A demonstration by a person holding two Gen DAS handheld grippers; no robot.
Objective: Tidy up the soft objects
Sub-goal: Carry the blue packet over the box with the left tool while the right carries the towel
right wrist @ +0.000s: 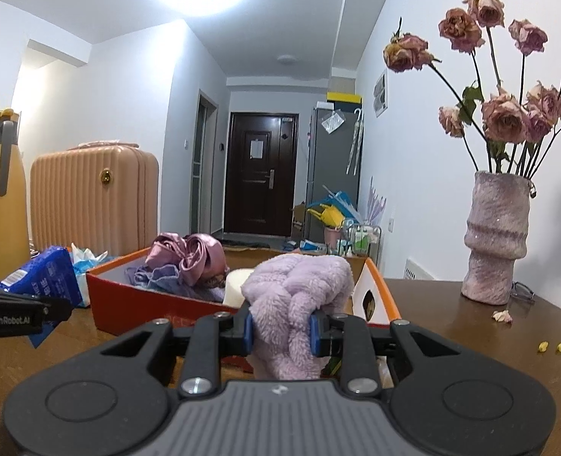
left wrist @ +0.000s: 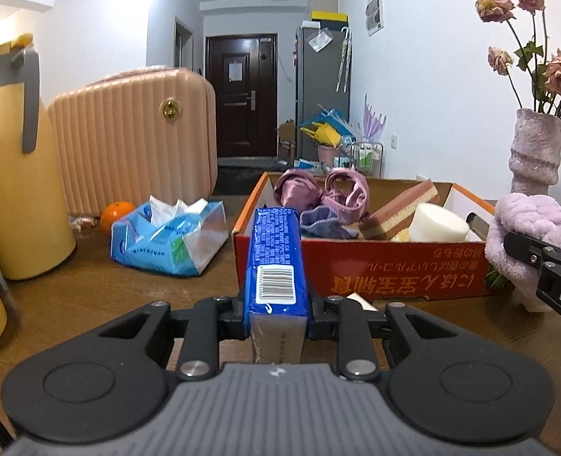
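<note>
My left gripper (left wrist: 276, 309) is shut on a blue tissue pack (left wrist: 274, 254) and holds it just in front of the red cardboard box (left wrist: 356, 266). My right gripper (right wrist: 282, 328) is shut on a fluffy lilac towel (right wrist: 299, 288), held near the box's right front corner (right wrist: 379, 292). The towel also shows in the left wrist view (left wrist: 527, 224). Inside the box lie pink satin cloth (left wrist: 318, 190), a purple cloth (left wrist: 322, 222), a pink-and-tan sponge (left wrist: 402, 209) and a white foam block (left wrist: 438, 224).
On the brown table stand an opened blue tissue bag (left wrist: 170, 235), an orange (left wrist: 116, 213), a yellow thermos (left wrist: 18, 159), a pink case (left wrist: 136, 136) and a lilac vase of dried roses (right wrist: 496, 235). Petals (right wrist: 502, 316) and yellow crumbs (right wrist: 559, 349) lie at right.
</note>
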